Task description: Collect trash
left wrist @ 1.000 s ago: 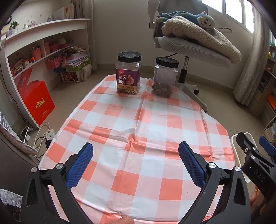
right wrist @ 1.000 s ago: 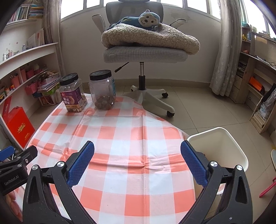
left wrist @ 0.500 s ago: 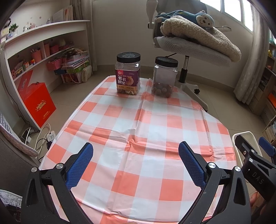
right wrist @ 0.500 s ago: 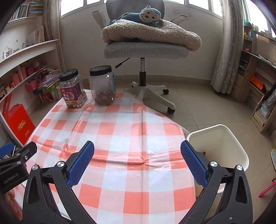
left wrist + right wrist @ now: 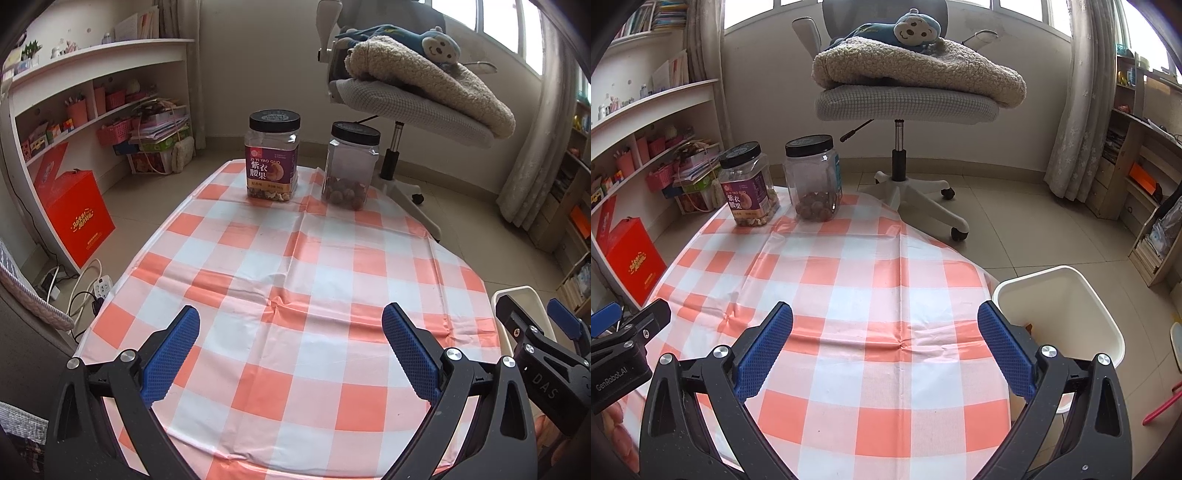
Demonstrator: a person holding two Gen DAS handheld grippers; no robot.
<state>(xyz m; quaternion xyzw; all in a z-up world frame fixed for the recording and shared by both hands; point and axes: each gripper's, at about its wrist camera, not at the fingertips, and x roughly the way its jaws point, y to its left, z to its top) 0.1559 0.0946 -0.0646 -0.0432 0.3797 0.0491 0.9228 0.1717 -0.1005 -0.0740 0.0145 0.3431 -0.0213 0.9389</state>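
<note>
Two jars (image 5: 272,158) stand at the counter's (image 5: 295,280) far edge; the checked cloth between them and my tools lies bare. Left tool (image 5: 291,349) and right tool (image 5: 884,347) hover level over the near edge, both spread wide, holding nothing. White bin (image 5: 1071,295) sits just off the right edge. Labelled jar reads "ZI YI YAO GUO"; tools read "GenRobot.AI" and "DAS".

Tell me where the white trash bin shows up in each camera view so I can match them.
Left wrist view: only the rim of the white trash bin peeks in at the right edge, behind the right hand-held gripper.
Right wrist view: the bin stands at lower right, beside the table.
Shared landmark: the purple-label jar at the table's far end.
</note>
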